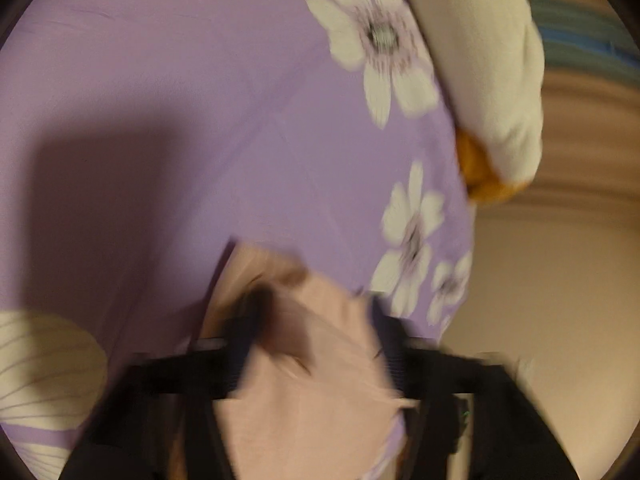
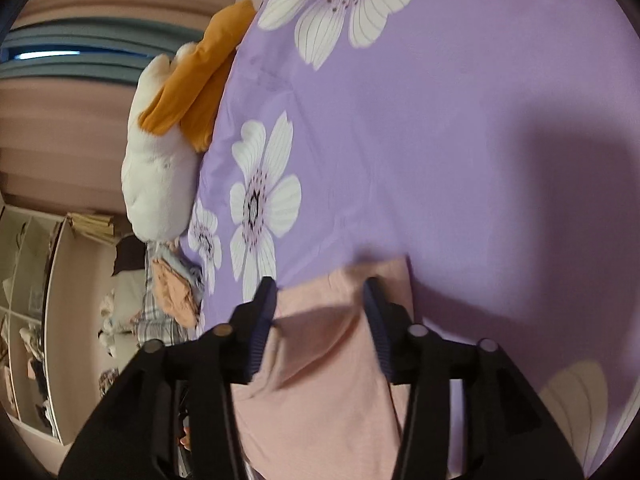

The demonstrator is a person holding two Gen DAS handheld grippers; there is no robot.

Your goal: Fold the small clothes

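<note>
A small pale pink garment (image 1: 312, 400) lies on the purple flowered bedsheet (image 1: 200, 120), its far edge folded over. In the blurred left wrist view, my left gripper (image 1: 318, 300) stands open astride this edge, with the cloth between the fingers and not pinched. The right wrist view shows the same pink garment (image 2: 320, 380) on the sheet (image 2: 440, 140). My right gripper (image 2: 319, 282) is open over its far edge, a finger on each side and the fabric loose between them.
A white and orange plush toy (image 2: 160, 184) lies at the bed's edge, also seen as the plush toy (image 1: 492, 80) at upper right. A heap of other clothes (image 2: 176, 292) sits beside the bed. Shelves (image 2: 24, 300) stand at far left.
</note>
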